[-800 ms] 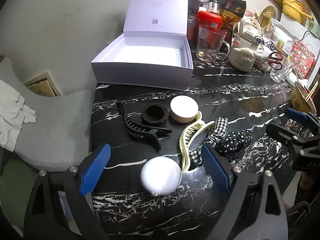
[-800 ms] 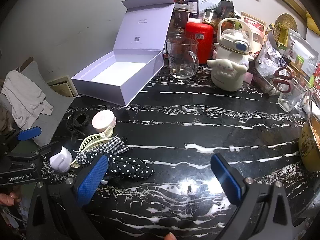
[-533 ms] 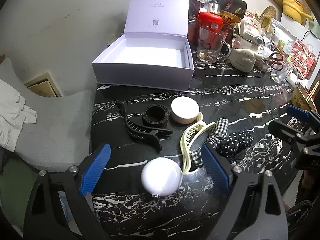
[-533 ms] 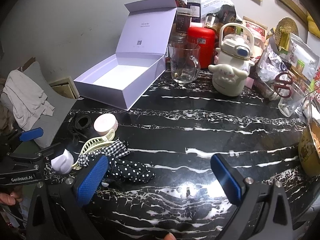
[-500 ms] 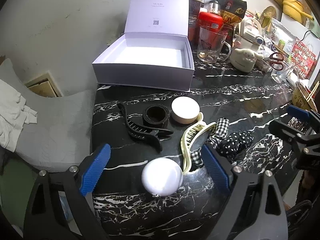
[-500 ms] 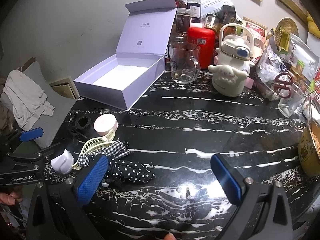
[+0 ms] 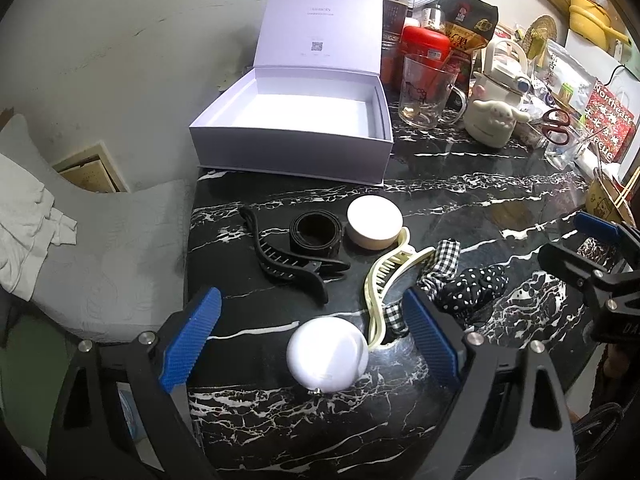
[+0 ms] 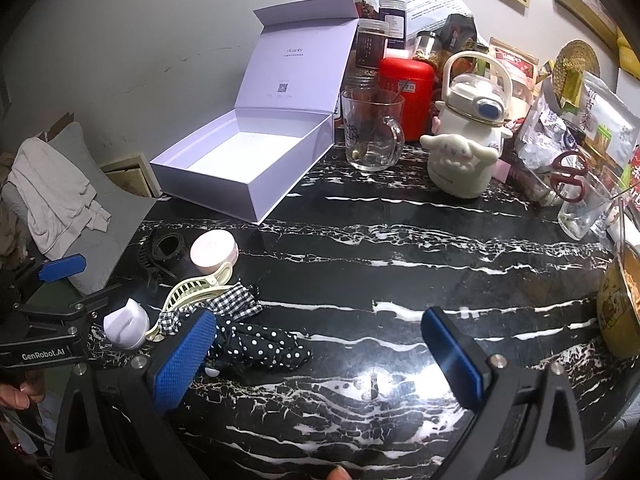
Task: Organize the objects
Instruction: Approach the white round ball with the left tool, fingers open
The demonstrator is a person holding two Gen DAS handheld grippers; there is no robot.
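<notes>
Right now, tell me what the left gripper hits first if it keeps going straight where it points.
Most likely the white round object lying between the open jaws of the left gripper. Depth is hard to judge, but nothing else lies before it on the marble table.

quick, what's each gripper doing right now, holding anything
left gripper: open, holding nothing, white round case lies loose between its fingers.
right gripper: open, holding nothing.

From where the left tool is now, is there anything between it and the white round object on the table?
Nothing visible. The white round object lies on bare marble between the open pads of the left tool. The cream hair claw lies just beside it, on the right.
</notes>
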